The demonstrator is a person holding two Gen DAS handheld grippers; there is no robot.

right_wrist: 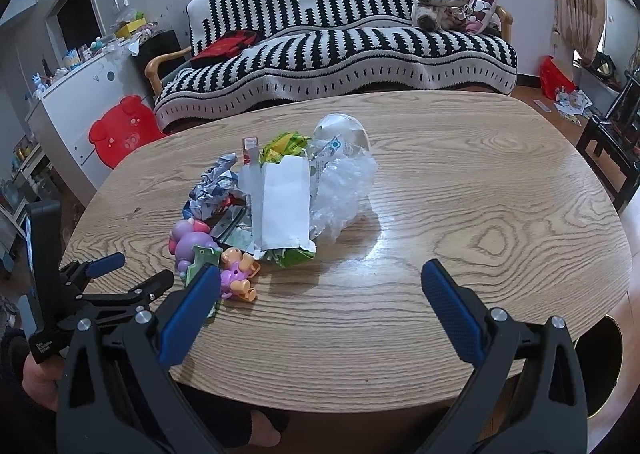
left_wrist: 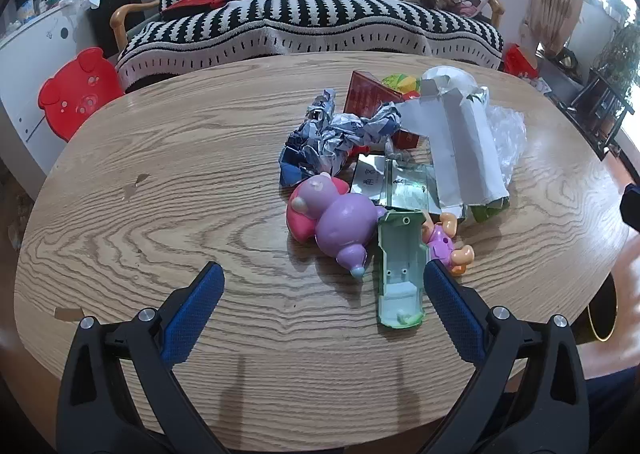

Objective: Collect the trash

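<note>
A heap of trash lies on the oval wooden table (left_wrist: 160,182): crumpled printed paper (left_wrist: 340,134), a flattened white carton (left_wrist: 468,150), clear plastic wrap (right_wrist: 344,190), a red box (left_wrist: 368,96), foil pieces (left_wrist: 396,186). In front of it lie a purple pig toy (left_wrist: 340,222), a small pink figure (left_wrist: 448,242) and a pale green plastic shell (left_wrist: 400,274). My left gripper (left_wrist: 324,274) is open, its right finger beside the green shell. My right gripper (right_wrist: 320,274) is open over bare table right of the heap. The left gripper (right_wrist: 108,270) shows at the left of the right wrist view.
A black-and-white striped sofa (right_wrist: 340,50) stands behind the table. A red pig-shaped stool (left_wrist: 76,90) and a white cabinet (right_wrist: 76,94) are at the left. A dark chair (right_wrist: 616,150) and plants are at the right. A round dark bin (right_wrist: 600,366) sits below the table's right edge.
</note>
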